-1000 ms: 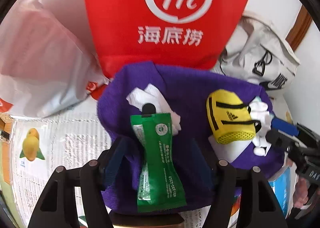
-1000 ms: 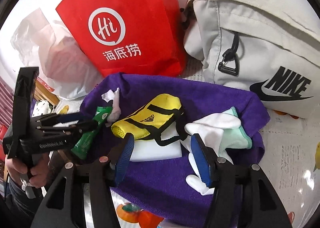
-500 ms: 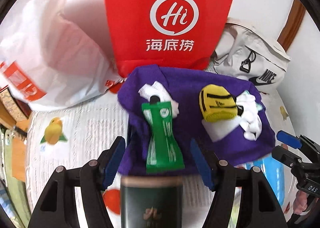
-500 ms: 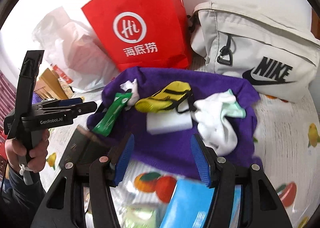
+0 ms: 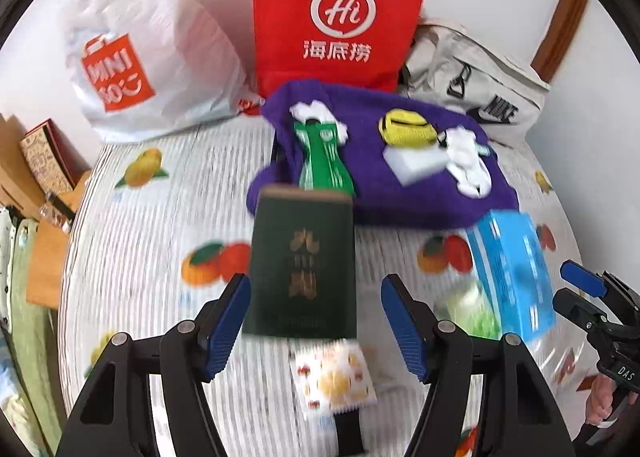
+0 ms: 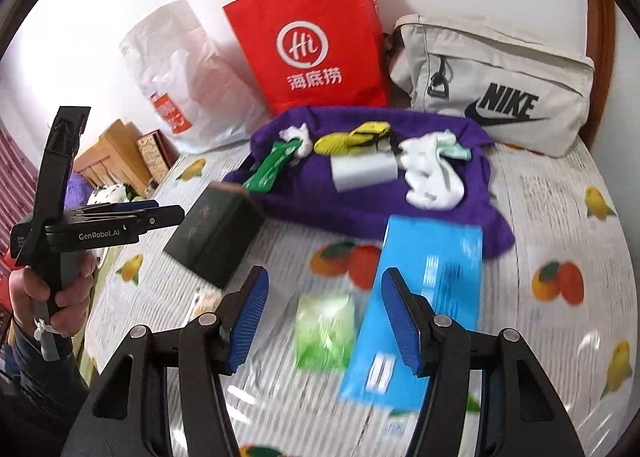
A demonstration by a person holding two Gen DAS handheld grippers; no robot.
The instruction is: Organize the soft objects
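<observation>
The fingers [image 5: 224, 321] of the left gripper [image 5: 314, 323] and right gripper [image 6: 324, 323] are held apart, empty. Soft items, white socks [image 6: 432, 173] included, are gathered on the purple towel [image 6: 360, 205]; the next grasp is best centred on loose fabric.

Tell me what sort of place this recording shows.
Probably a home room: a table under a fruit-print cover against a white wall, with a red shopping bag, a plastic shopping bag and wooden furniture beside it.
</observation>
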